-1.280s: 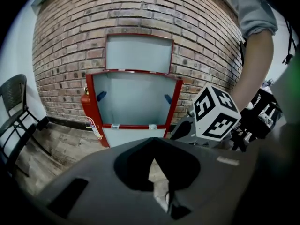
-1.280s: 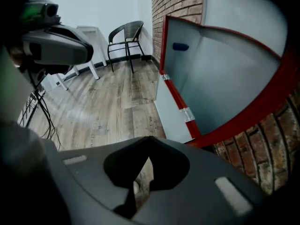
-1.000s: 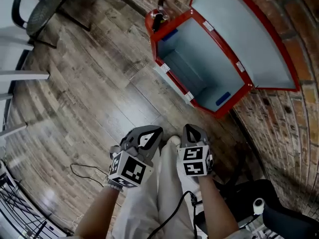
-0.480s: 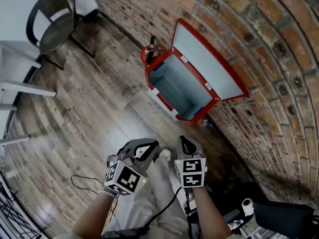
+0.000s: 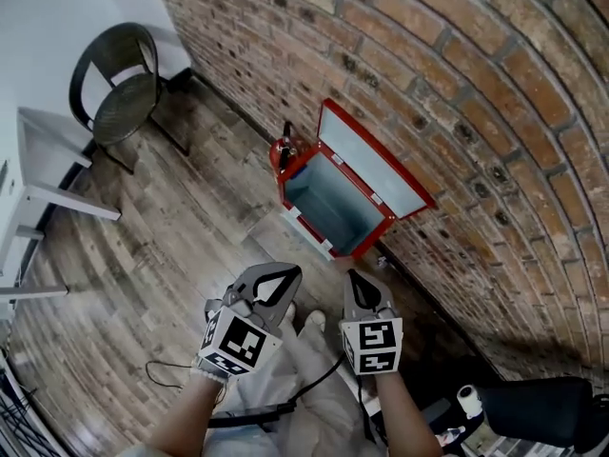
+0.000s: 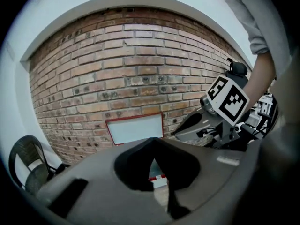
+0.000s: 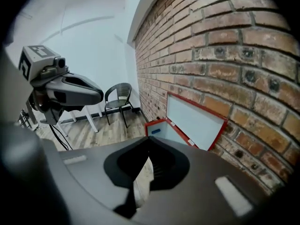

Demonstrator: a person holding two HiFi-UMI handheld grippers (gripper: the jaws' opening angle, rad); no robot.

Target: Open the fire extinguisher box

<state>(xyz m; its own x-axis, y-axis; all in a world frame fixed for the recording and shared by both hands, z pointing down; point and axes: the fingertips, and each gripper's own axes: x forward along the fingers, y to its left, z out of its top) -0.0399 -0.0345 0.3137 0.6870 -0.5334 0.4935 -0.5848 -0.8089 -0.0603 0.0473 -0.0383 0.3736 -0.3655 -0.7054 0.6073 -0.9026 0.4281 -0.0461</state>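
While both pairs of fingers (image 5: 249, 284) sit together on nothing, the left gripper (image 5: 288, 276) and right gripper (image 5: 356, 282) hover well apart from the fire extinguisher box (image 5: 335, 208) on the far floor (image 5: 190, 217); its raised lid (image 5: 373, 168), leaning on the brick wall (image 5: 457, 93), might fall shut if bumped.

1. In the head view, the fire extinguisher (image 5: 285, 149) stands behind the far end of the box (image 5: 335, 208). I only get its black top and a bit of red shoulder.
2. The white table (image 5: 43, 155) is cut off by the left edge.
3. A black object (image 5: 542, 409) at bottom right runs out of frame, and I can't tell what it is.
4. In the left gripper view, the left gripper (image 6: 153, 146) covers the box body. Only the lid (image 6: 135, 129) and a sliver of red rim show.
5. In the right gripper view, the right gripper (image 7: 149, 142) hides the box's near end.
6. A blue mark (image 7: 155, 131) inside the box is too small to identify.
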